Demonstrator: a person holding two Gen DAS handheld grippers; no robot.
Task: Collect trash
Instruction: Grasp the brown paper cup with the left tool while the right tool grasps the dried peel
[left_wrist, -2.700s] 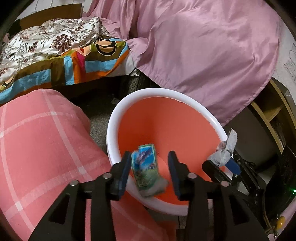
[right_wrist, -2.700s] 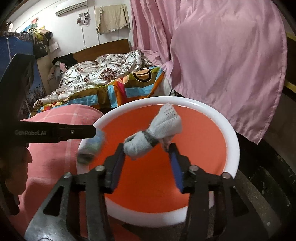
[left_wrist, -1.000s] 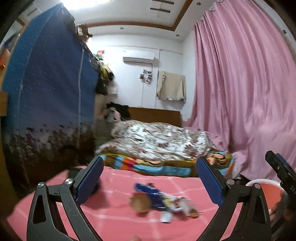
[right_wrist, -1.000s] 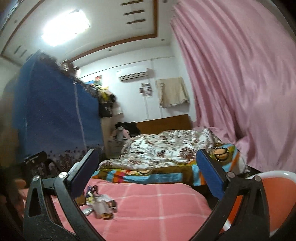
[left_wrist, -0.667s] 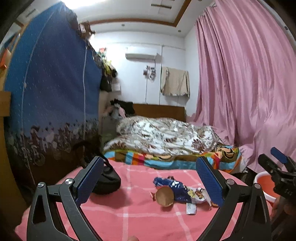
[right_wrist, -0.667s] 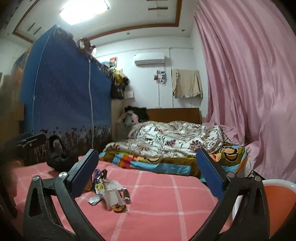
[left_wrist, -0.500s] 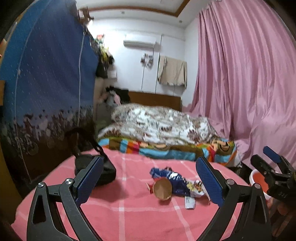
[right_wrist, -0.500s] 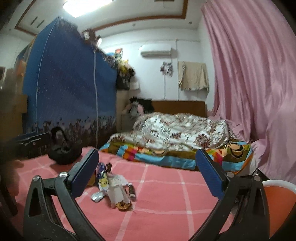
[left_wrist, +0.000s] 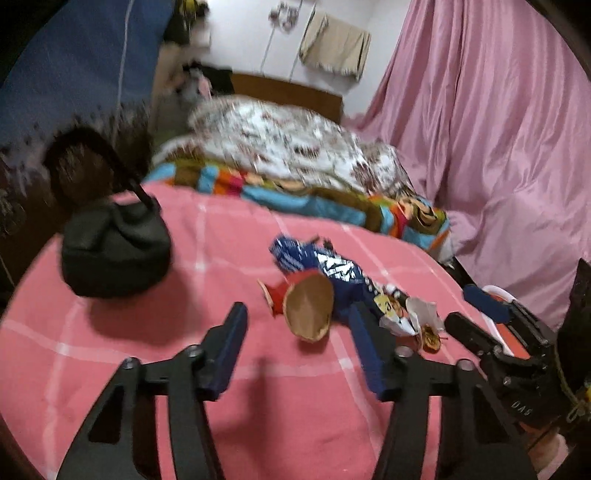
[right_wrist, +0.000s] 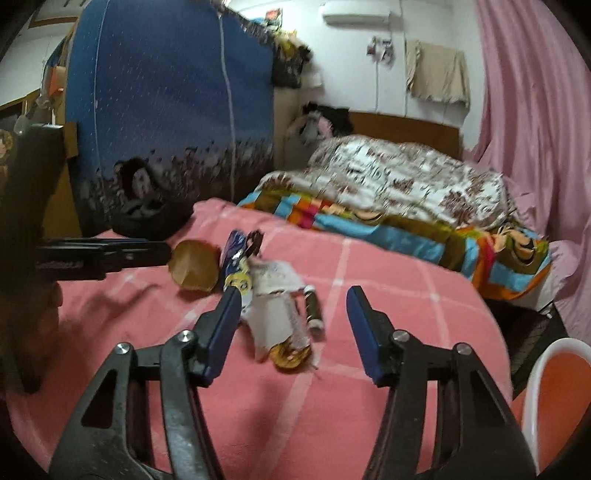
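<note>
A small heap of trash lies on the pink checked cover. It holds a brown paper cup (left_wrist: 308, 312) on its side, a blue wrapper (left_wrist: 317, 264), crumpled white paper (right_wrist: 277, 306), a small dark tube (right_wrist: 314, 308) and a round gold piece (right_wrist: 290, 354). My left gripper (left_wrist: 299, 347) is open and empty, its jaws either side of the cup, just short of it. My right gripper (right_wrist: 291, 325) is open and empty, just above the white paper and gold piece. The cup also shows in the right wrist view (right_wrist: 194, 267).
A black bag (left_wrist: 114, 247) sits on the cover at the left. The orange bin with a white rim (right_wrist: 554, 402) stands at the lower right, off the cover's edge. A bed with a flowered quilt (right_wrist: 399, 181) lies behind. Pink curtains (left_wrist: 498, 129) hang at the right.
Both grippers have dropped and moved forward toward the trash heap, and their jaws stand narrower than half a second ago. The trash has not moved.
</note>
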